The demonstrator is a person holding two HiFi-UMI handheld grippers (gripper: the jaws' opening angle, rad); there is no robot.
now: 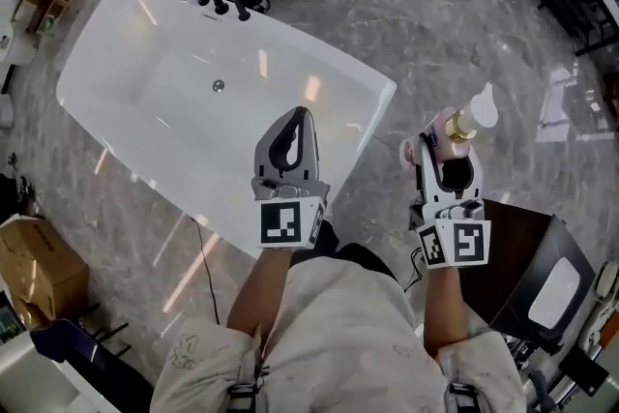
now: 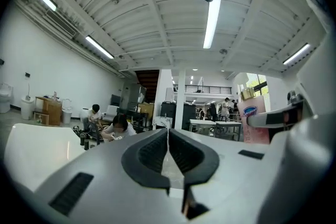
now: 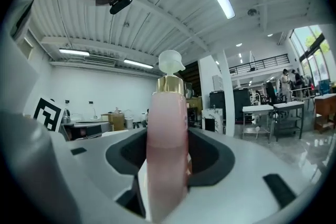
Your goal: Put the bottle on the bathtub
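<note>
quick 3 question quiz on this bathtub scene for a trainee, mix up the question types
1. True or false: the left gripper has something between its fingers.
2. Relative to the bathtub, where is the bottle that the right gripper holds? A) over its basin B) over the floor beside it C) standing on its rim
3. Fill in: the bottle's pump head is ___ in colour.
Key: 1 false; 2 B; 3 white
</note>
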